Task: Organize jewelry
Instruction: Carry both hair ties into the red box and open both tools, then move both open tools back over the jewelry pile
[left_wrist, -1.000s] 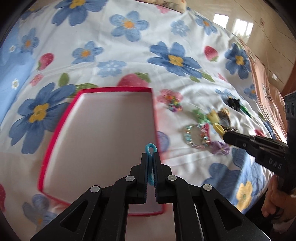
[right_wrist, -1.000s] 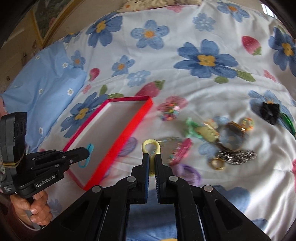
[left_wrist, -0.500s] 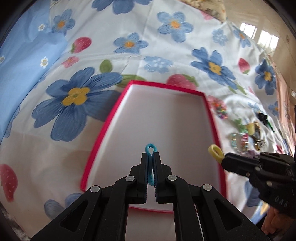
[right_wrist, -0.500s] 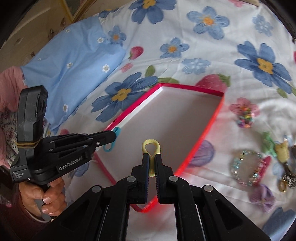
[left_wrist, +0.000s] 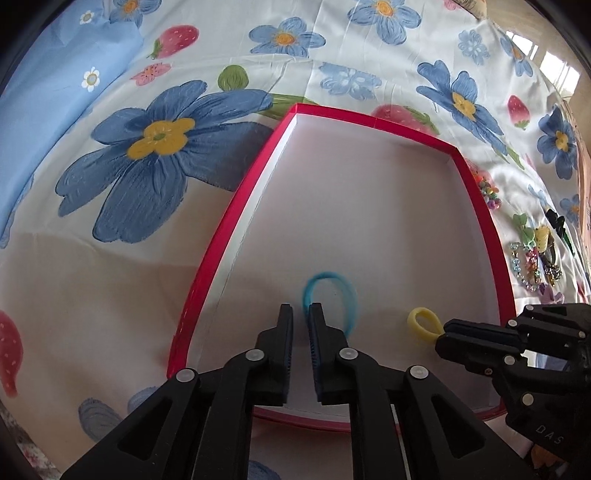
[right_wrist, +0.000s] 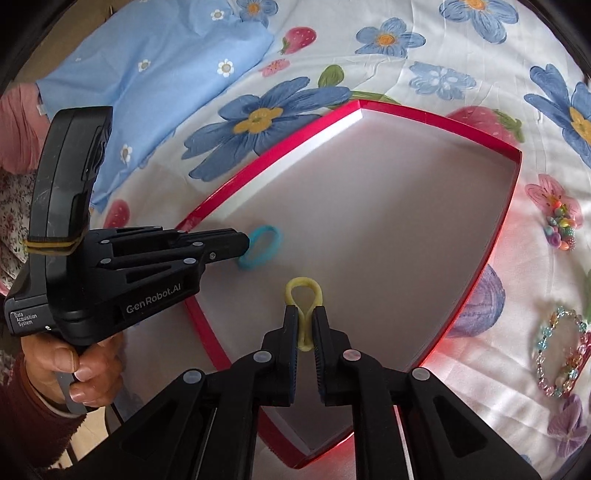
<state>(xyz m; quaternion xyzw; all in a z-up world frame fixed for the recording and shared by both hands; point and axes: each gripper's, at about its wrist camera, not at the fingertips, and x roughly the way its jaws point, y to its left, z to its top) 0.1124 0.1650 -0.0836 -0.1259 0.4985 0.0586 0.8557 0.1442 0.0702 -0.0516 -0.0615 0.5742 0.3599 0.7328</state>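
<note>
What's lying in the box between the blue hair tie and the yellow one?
Nothing: only bare white box floor separates the blue hair tie from the yellow hair tie, seen from the right wrist.

Both grippers have swung from the jewelry pile to over the red box (left_wrist: 480, 206). The left gripper (left_wrist: 301, 314) has parted its fingers, and the blue hair tie (left_wrist: 328, 295), blurred, now sits just ahead of them as a rounded loop. The right gripper (right_wrist: 305, 321) has also loosened slightly around the yellow hair tie (right_wrist: 303, 295).

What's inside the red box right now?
Inside the red box: a blue hair tie just off the open left gripper, and a yellow hair tie the right gripper still pinches. Otherwise bare white floor; both grippers hide the near edge.
</note>
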